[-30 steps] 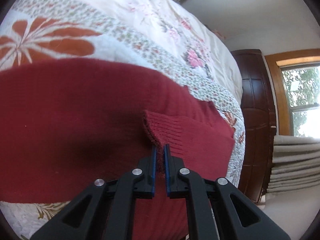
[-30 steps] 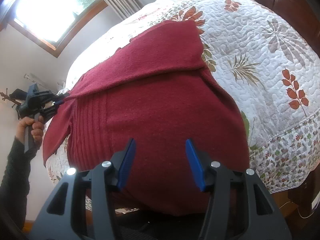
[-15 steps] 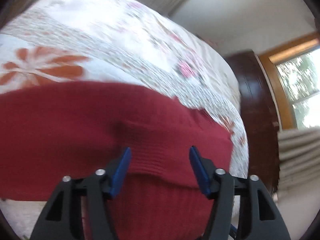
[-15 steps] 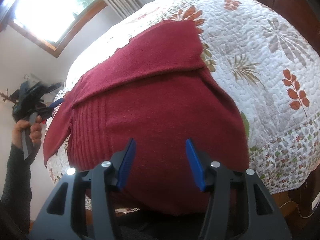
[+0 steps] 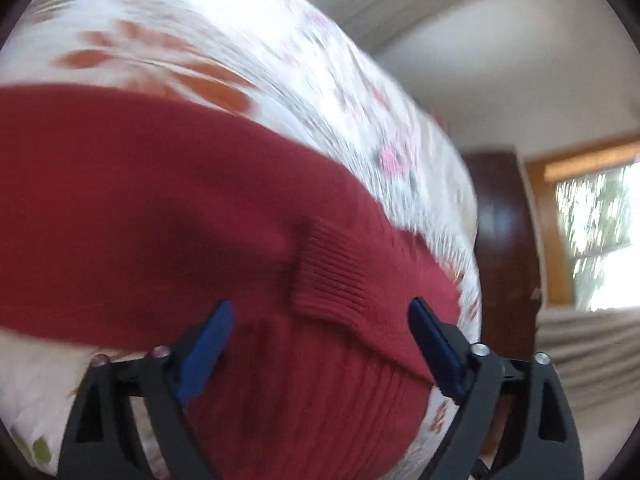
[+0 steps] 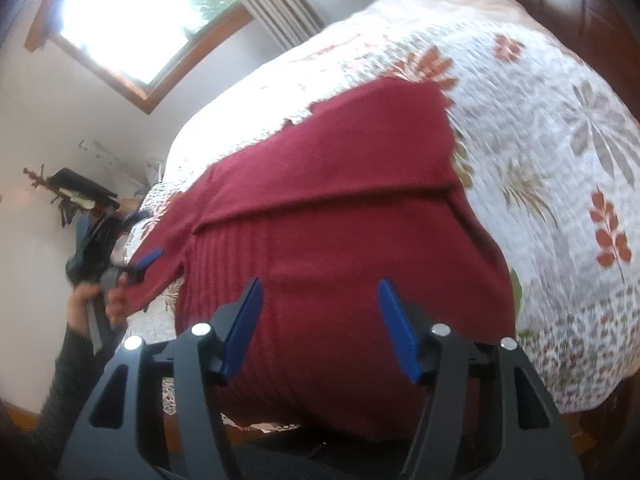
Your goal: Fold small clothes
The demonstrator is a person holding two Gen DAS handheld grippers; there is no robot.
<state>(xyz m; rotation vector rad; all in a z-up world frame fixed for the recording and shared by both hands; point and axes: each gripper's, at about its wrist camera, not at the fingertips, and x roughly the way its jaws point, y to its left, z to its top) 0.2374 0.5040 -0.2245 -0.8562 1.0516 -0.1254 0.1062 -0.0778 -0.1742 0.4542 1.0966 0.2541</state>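
I saw both my left gripper [image 5: 320, 320] and right gripper [image 6: 320, 300] wide open, holding nothing, with the red sweater [image 6: 340, 220] lying sideways under them, its cuff [image 5: 336, 280] nearest my left.

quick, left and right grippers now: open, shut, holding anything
Left gripper: open, holding nothing, over the sweater.
Right gripper: open, holding nothing.

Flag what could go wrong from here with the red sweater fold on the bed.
1. The sleeve cuff lies loose on the sweater with the left gripper open, so the folded sleeve may slip back.
2. The sweater's near edge hangs over the quilt edge; the open right gripper could drag it off.
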